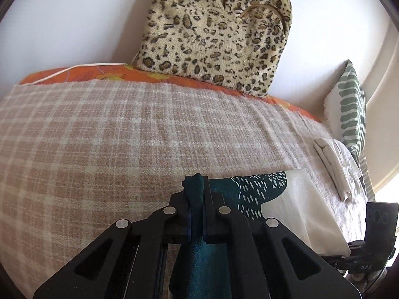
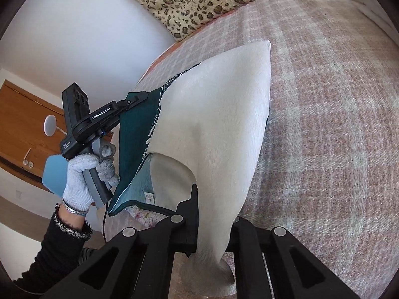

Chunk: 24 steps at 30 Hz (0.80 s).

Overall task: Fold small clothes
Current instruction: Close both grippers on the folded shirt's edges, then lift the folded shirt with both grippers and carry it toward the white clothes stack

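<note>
We see a pink-and-cream checked blanket (image 1: 104, 134) under a cream and teal fabric cover (image 2: 219, 114), lifted at its near edge. Our left claw (image 1: 195, 196) pinches the teal corner; our right claw (image 2: 212, 199) pinches the cream corner.

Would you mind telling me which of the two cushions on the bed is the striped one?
The green-and-white striped cushion standing at the right end of the bed, beside the folded white cloths. The other, the leopard-print cushion, is spotted and leans against the wall.
</note>
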Motion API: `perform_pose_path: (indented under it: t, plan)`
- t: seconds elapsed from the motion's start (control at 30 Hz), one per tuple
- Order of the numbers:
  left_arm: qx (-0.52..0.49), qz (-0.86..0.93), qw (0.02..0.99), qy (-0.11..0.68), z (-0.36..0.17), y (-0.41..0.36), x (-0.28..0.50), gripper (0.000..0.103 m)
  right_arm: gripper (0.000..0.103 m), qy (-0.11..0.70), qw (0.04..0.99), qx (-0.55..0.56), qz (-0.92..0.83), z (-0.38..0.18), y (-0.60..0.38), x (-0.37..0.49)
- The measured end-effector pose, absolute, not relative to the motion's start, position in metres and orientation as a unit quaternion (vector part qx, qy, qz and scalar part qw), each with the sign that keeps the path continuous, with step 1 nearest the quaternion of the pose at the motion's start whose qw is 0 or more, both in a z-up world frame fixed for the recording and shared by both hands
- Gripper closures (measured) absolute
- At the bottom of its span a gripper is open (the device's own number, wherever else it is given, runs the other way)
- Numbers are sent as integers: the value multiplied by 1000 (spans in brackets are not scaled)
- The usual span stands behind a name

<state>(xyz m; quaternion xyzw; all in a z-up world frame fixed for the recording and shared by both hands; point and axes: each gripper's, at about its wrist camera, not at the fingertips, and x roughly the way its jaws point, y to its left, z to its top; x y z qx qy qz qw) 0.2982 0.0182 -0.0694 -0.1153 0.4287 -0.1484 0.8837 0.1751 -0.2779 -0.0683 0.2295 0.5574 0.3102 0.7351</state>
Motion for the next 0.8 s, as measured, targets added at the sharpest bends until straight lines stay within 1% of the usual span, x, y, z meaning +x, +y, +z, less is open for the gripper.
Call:
perform_pose_path:
  t: [0.33,0.8]
  plan:
    - [-24,-134,919,369,-36,-3,271,100,100,530,784,143,290,-39,-262,172]
    - [-16,-134,930,342,-17,-8,257,100,100,510,803,112,286,-24,-256,170]
